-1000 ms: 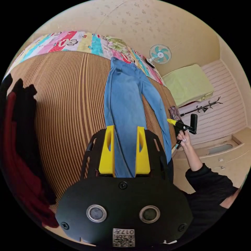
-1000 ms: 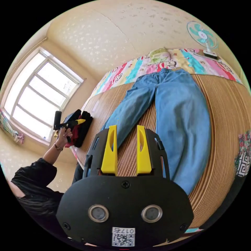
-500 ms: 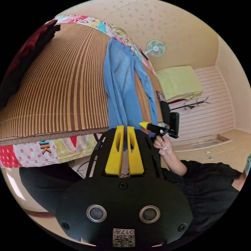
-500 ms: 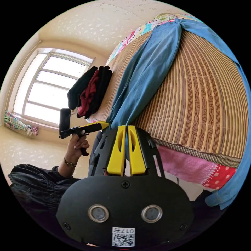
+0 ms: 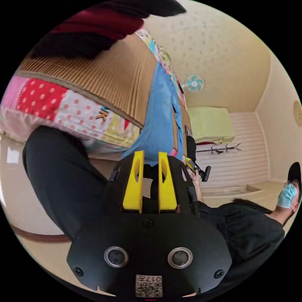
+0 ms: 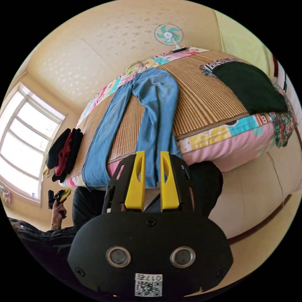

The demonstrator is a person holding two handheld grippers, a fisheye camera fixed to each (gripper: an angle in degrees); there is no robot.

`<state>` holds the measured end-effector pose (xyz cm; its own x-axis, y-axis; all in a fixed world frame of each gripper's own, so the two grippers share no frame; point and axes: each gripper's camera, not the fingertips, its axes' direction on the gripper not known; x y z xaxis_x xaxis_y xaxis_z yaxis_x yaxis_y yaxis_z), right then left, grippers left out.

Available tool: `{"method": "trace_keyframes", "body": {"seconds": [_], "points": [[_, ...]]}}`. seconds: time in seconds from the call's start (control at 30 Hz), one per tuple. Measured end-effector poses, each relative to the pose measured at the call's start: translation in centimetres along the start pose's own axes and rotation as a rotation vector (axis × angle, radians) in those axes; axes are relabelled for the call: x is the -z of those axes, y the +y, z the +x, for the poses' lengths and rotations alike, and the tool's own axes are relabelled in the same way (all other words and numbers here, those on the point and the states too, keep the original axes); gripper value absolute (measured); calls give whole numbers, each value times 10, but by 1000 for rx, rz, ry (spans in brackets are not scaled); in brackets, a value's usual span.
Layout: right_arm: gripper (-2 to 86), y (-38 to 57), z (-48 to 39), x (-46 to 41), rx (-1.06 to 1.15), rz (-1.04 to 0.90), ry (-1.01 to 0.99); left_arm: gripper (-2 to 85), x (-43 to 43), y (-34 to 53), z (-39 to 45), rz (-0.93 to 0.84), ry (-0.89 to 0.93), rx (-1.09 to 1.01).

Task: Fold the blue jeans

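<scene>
In the left gripper view the left gripper (image 5: 149, 157) sits at lower centre with its yellow jaws parted and nothing between them; the hem of one leg of the blue jeans (image 5: 159, 125) hangs just above the jaw tips, apart from them as far as I can tell; behind it the person's dark trouser leg (image 5: 63, 176) fills the lower left. In the right gripper view the right gripper (image 6: 152, 159) also stands with its jaws parted and empty; the other leg's hem (image 6: 154, 176) lies behind the gap between the tips, draped over the bed's edge, but neither jaw presses on it.

Outward from the grippers, the jeans lie flat on the striped mat (image 6: 201, 94) of the bed, waistband toward the upper centre of the right gripper view near the fan (image 6: 169, 34), both legs running down the frame toward the grippers and splayed apart; so the long axis points straight away from each gripper, and each has its own leg hem nearest.

A dark and red pile of clothes (image 6: 64, 154) rests at the left edge of the mat; a dark garment (image 6: 251, 88) lies at upper right.

The fold looks not yet begun; the next move likely calls for closing on both hems.
</scene>
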<state>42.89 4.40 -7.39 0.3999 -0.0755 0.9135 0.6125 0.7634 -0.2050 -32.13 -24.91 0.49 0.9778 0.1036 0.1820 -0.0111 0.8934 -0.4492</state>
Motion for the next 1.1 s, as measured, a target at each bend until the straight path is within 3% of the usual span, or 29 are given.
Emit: {"method": "trace_keyframes", "body": {"seconds": [0.13,0.27,0.33,0.4,0.47,0.57,0.67,0.87,1.03,1.1], "points": [[75,-7,58,-26,-125,-159,18,87,-91,-36,88,-248,83,-252],[41,-3,70,-21,-36,-221,-55,87,-205,-47,184,-534,123,-454],[33,14,81,38,-13,-110,-369,87,-229,-44,216,-573,158,-517],[29,39,101,93,-28,30,-557,86,-245,-37,241,-586,156,-568],[27,68,133,129,-99,100,-537,85,-255,-30,245,-595,144,-571],[25,113,203,136,-295,45,-322,86,-276,-19,231,-630,129,-511],[24,138,234,131,-353,22,-314,93,-292,-11,222,-675,133,-441],[23,121,137,186,39,109,-463,136,-300,-25,285,-597,164,-506],[28,109,23,166,360,-33,-627,162,-333,-31,331,-660,228,-508],[32,111,0,144,435,-132,-688,107,-354,-22,322,-744,217,-460]]}}
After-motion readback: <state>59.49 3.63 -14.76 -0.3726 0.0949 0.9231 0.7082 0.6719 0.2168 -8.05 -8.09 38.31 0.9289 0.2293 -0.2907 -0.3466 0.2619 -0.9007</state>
